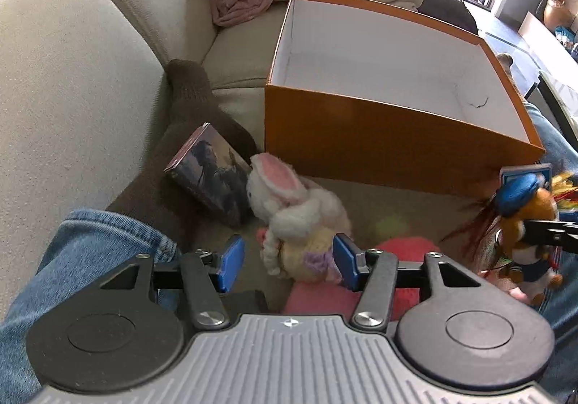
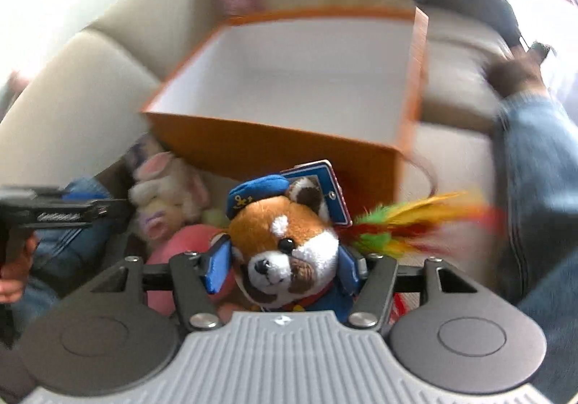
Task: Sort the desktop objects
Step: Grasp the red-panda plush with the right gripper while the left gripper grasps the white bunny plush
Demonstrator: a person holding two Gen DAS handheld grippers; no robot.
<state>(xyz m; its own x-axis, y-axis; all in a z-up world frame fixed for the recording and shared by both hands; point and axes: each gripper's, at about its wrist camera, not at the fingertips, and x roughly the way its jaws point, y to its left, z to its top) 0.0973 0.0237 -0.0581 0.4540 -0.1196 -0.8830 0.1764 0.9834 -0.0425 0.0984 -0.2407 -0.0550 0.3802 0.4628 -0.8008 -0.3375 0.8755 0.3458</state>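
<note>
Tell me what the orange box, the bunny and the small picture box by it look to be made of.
Orange box: stiff cardboard, matte orange outside, plain white inside, with sharp folded edges.
Bunny: soft plush, fuzzy white pile with pink ear linings.
Small picture box: probably printed card, slightly glossy, crisp corners.

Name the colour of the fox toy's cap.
Blue, with a small yellow anchor; the cap shows best in the right wrist view.

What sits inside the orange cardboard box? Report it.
The orange cardboard box shows only bare white walls and floor, plus a small dark mark. Its near wall hides the floor strip just behind it.
</note>
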